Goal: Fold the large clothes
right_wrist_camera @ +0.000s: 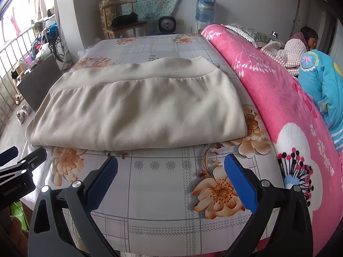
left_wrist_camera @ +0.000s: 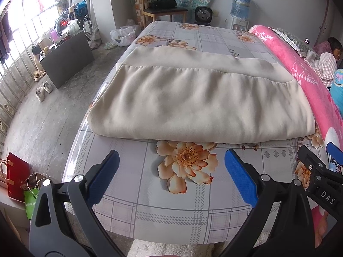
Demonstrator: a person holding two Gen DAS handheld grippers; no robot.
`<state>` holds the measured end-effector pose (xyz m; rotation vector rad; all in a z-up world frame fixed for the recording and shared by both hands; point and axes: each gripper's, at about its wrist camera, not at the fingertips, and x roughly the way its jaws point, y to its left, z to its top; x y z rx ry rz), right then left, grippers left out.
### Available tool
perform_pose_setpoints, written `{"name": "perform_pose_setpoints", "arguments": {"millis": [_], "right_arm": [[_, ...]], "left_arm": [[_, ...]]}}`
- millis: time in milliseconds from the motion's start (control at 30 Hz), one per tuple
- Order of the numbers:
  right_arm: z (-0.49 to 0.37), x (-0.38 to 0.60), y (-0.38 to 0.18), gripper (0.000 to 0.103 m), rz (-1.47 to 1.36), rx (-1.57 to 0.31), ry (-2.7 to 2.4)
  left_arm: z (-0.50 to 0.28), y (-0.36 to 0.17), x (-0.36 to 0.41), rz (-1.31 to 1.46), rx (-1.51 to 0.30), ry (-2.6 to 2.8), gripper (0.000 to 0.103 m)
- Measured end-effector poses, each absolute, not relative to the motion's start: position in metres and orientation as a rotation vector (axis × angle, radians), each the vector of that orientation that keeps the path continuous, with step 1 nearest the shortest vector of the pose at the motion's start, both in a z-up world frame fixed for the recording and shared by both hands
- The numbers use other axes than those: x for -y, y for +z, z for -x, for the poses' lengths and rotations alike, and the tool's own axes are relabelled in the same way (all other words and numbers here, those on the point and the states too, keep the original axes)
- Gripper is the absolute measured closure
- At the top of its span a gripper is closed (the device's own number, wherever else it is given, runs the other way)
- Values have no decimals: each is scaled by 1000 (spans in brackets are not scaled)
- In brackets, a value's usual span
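Note:
A large cream garment (left_wrist_camera: 193, 102) lies folded flat on the floral plaid table cover (left_wrist_camera: 171, 209), its folded edge facing me. It shows in the right wrist view (right_wrist_camera: 139, 111) too. My left gripper (left_wrist_camera: 171, 167) is open and empty, hovering over the cover just short of the garment's near edge. My right gripper (right_wrist_camera: 171, 171) is open and empty, likewise short of the near edge, toward the garment's right side. The right gripper shows at the right edge of the left wrist view (left_wrist_camera: 317, 171); the left gripper shows at the left edge of the right wrist view (right_wrist_camera: 19, 167).
A pink floral blanket (right_wrist_camera: 278, 98) runs along the right side of the cover. A person (right_wrist_camera: 300, 42) lies beyond it beside blue bedding (right_wrist_camera: 321, 85). A dark low table (left_wrist_camera: 68, 57), shoes (left_wrist_camera: 44, 90) and bags (left_wrist_camera: 17, 177) are on the floor at left. A chair (left_wrist_camera: 160, 6) stands at the back.

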<state>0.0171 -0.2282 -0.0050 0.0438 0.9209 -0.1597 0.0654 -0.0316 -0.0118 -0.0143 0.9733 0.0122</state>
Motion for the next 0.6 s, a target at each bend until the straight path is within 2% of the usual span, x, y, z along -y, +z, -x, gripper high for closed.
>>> {"name": "perform_pose_setpoints", "arguments": {"millis": [600], "right_arm": [[-17, 227, -7, 6, -43, -927, -154]], "left_arm": [[-66, -13, 31, 15, -974, 13, 8]]}}
